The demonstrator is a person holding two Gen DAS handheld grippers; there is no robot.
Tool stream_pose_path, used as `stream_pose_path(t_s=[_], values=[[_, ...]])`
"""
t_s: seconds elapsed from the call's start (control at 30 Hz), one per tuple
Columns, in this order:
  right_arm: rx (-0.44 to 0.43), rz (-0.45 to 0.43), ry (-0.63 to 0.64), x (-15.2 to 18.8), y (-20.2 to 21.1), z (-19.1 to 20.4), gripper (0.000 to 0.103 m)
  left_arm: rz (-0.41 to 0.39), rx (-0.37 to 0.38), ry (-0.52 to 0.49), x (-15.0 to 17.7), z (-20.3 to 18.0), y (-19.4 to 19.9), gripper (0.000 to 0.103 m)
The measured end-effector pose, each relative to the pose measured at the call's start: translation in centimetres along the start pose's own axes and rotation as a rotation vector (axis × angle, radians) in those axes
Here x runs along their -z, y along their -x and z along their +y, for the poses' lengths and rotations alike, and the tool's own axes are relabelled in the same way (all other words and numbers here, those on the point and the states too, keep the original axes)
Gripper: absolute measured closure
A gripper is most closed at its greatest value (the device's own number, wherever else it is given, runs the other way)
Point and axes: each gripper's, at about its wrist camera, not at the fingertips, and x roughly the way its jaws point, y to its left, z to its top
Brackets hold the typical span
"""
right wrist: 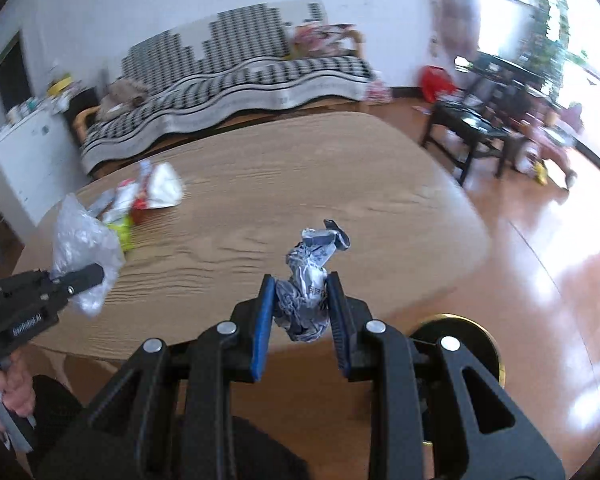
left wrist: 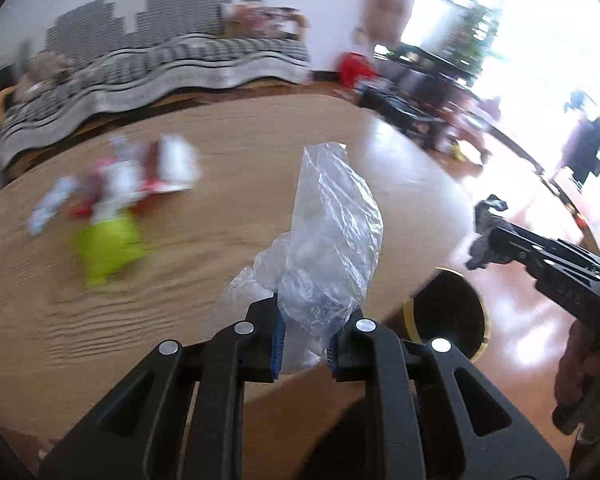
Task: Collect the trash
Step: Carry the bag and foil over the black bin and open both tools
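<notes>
Right now my left gripper (left wrist: 306, 340) is squeezed shut on a clear plastic bag (left wrist: 328, 240). The blue pads (left wrist: 279, 344) pinch only the bottom of the bag, and the rest stands up above the fingers, thin, shiny and full of wrinkles. My right gripper (right wrist: 302, 312) is closed around a crumpled paper ball (right wrist: 310, 280), grey and white with some print on it. It sits snug between the two pads, with a twisted bit poking out on top.

Both pieces are in the air, near the close edge of the table (right wrist: 300, 184). Down on the floor, just past that edge, is a round dark bin (left wrist: 446, 312) with a gold rim. I think that is where the trash should go.

To do this well, I should keep both grips tight until each piece is right over the bin's mouth. The bag is so light and floppy that it may float sideways or stick to a pad, so I should go low before I let go. The paper ball is firmer and should drop straight. One gripper at a time looks safer, so they do not bump.

Farther out on the table, which is smooth, pale wood with wavy lines, more trash waits: a pile of wrappers (right wrist: 156, 192), white and red, and something bright green (left wrist: 108, 252). It is too blurry to name.
</notes>
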Motion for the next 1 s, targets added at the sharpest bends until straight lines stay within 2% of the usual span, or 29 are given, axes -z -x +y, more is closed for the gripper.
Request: stream_pose_path(t_s=[0.07,0.27,0.43,0.6,0.67,0.8,1.0], values=[[0.026,0.007,-0.038,0.8,0.2,-3.1,0.077,0.034,0.061,-0.023,0.0,-4.0,-2.4,0.087],[0.108,0.056,-0.134,4.8,-0.5,-11.5,0.076,0.103,0.175,-0.092,0.7,-12.9,-8.5,0.087],[0.145,0.118,-0.206,8.1,-2.3,-16.5,0.076,0.176,0.214,-0.141,2.6,-17.6,-13.4,0.087],[0.156,0.170,-0.253,10.6,-4.4,-19.8,0.076,0.227,0.249,-0.180,5.3,-20.4,-17.4,0.087],[0.156,0.183,-0.266,11.2,-5.0,-20.6,0.076,0.275,0.244,-0.197,6.0,-21.1,-18.4,0.087],[0.154,0.208,-0.287,12.4,-6.2,-21.4,0.076,0.290,0.278,-0.194,6.0,-20.8,-19.5,0.087],[0.152,0.215,-0.290,12.1,-7.3,-21.8,0.076,0.303,0.248,-0.207,5.8,-20.5,-20.5,0.087]])
